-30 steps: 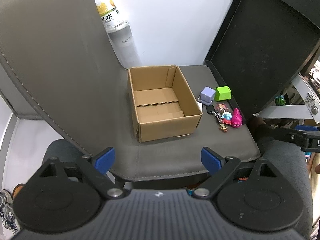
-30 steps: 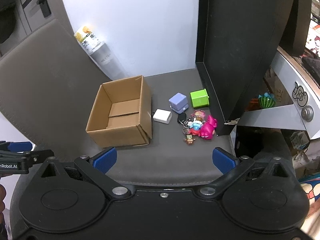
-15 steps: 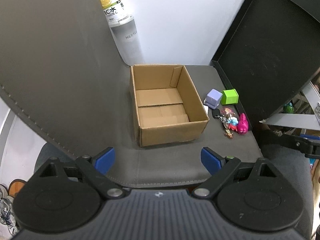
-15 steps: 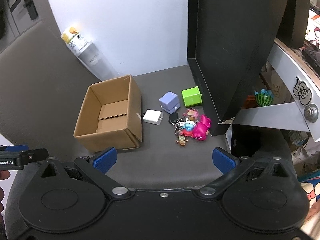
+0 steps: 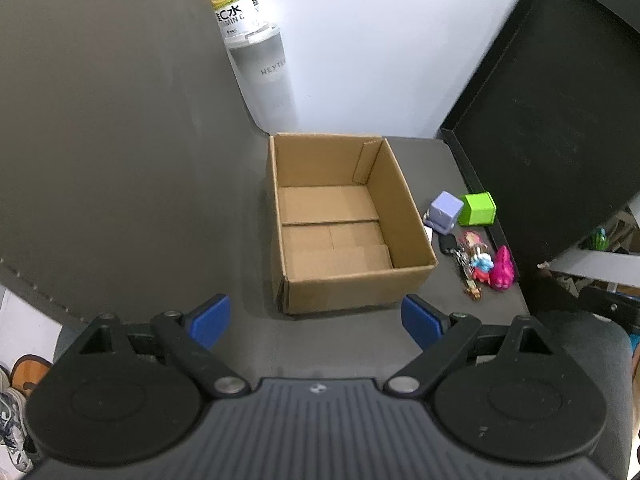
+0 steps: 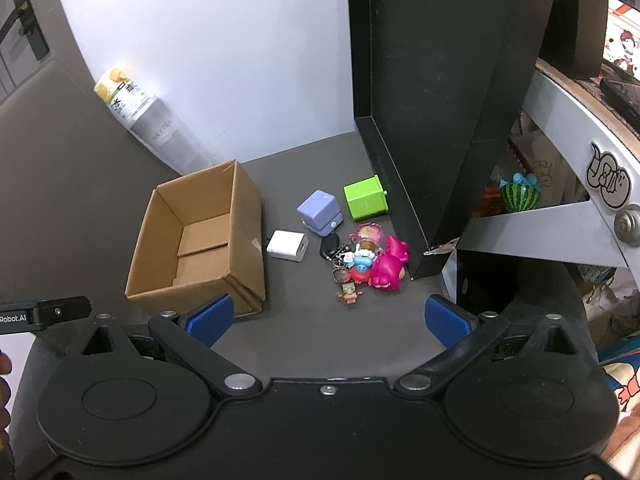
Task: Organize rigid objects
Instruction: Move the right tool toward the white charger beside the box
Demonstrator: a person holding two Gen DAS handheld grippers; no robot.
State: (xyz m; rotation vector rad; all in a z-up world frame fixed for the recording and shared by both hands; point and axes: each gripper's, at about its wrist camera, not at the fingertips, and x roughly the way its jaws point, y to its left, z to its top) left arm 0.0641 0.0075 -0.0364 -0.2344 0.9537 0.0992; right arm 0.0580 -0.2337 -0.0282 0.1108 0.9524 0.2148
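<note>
White plastic charger is showing only in right view, beside brown cardboard box; left gripper and right gripper are both gaping wide, holding nothing.

Clear drink bottle with lemon label stands at 11 o'clock against the white wall. Black panel upright at 2 o'clock. Watermelon ornament on the metal shelf at 3 o'clock.

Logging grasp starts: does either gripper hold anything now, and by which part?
Nothing is held. The left gripper and right gripper are both open and empty; the toys lie beside the box.
</note>
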